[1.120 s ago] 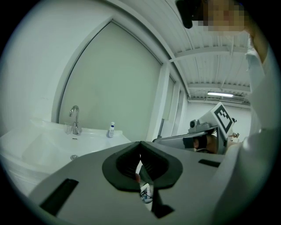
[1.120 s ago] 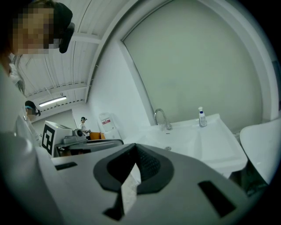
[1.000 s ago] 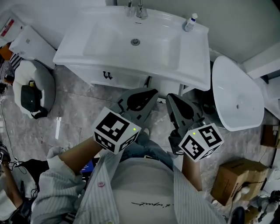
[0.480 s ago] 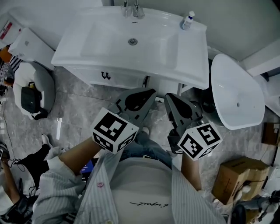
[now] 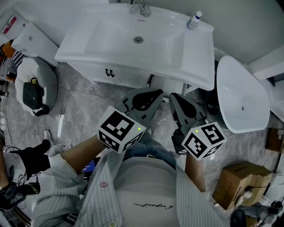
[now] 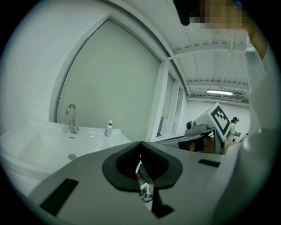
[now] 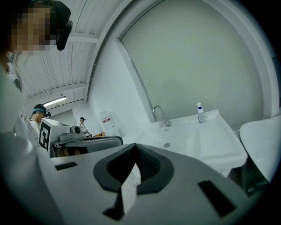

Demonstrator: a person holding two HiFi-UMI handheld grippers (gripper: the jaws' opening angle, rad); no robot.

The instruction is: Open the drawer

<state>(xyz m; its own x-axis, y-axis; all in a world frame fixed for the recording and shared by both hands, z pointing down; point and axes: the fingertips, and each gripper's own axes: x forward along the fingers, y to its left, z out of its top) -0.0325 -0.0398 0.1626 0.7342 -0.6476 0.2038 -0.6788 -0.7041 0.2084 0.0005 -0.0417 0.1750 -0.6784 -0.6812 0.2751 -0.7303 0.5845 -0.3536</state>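
Note:
The white vanity's drawer front (image 5: pixel 126 79) sits closed under the sink basin (image 5: pixel 137 40), with a small dark handle (image 5: pixel 109 73) on its left part. My left gripper (image 5: pixel 155 92) hovers over the floor in front of the vanity, a little below the drawer and apart from it, shut with nothing held. Beside it my right gripper (image 5: pixel 172 97) is also shut and empty. In the left gripper view the left gripper (image 6: pixel 140 144) points past the basin (image 6: pixel 48 147). The right gripper (image 7: pixel 134 148) in its own view faces the basin (image 7: pixel 193 138) and tap (image 7: pixel 160 115).
A tap (image 5: pixel 141 9) and a small bottle (image 5: pixel 194 21) stand on the sink top. A loose white basin (image 5: pixel 242 95) leans at the right, a cardboard box (image 5: pixel 237 181) below it. At the left are a white fixture with a black bag (image 5: pixel 32 96) and a person's feet (image 5: pixel 37 159).
Both grippers stay shut in about the same place. The head view shifts slightly, and the person at the left edge has moved their feet.

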